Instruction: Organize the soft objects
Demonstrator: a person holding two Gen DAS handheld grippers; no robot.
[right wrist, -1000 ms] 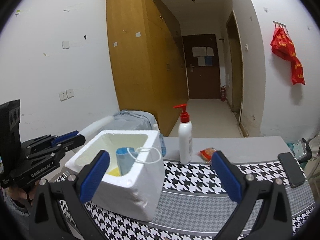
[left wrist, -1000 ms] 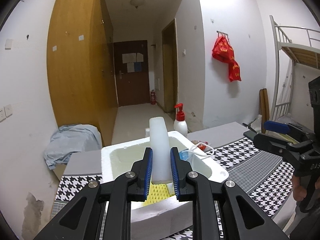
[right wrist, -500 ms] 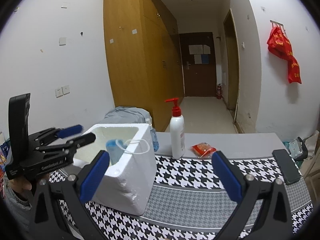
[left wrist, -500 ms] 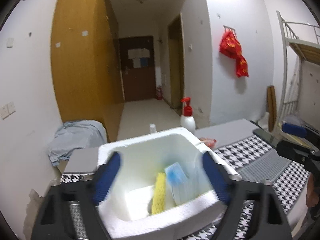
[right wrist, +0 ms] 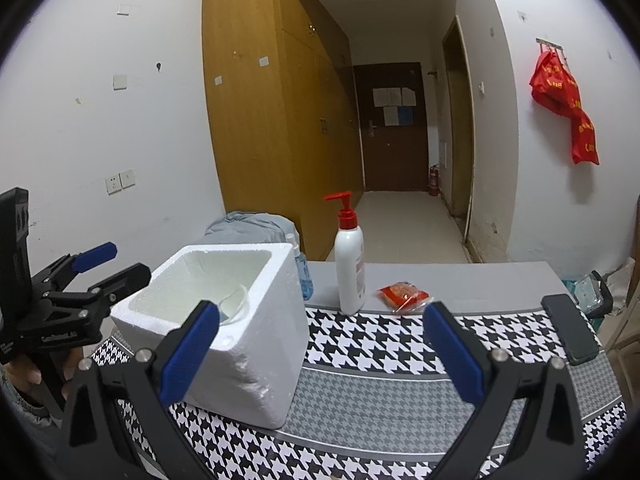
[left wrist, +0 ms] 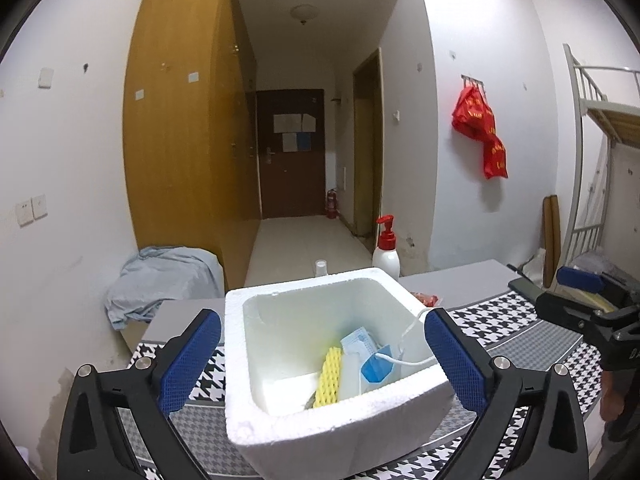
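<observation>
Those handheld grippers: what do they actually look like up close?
Both are alike: the left gripper and right gripper are black plastic tools with two angular fingers, each tipped with a textured blue pad and dotted with silver screws. White lettering marks the left one's body in the right wrist view. No cables show.

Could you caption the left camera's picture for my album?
Open left gripper above a white foam box holding a yellow sponge and blue face mask.
</observation>
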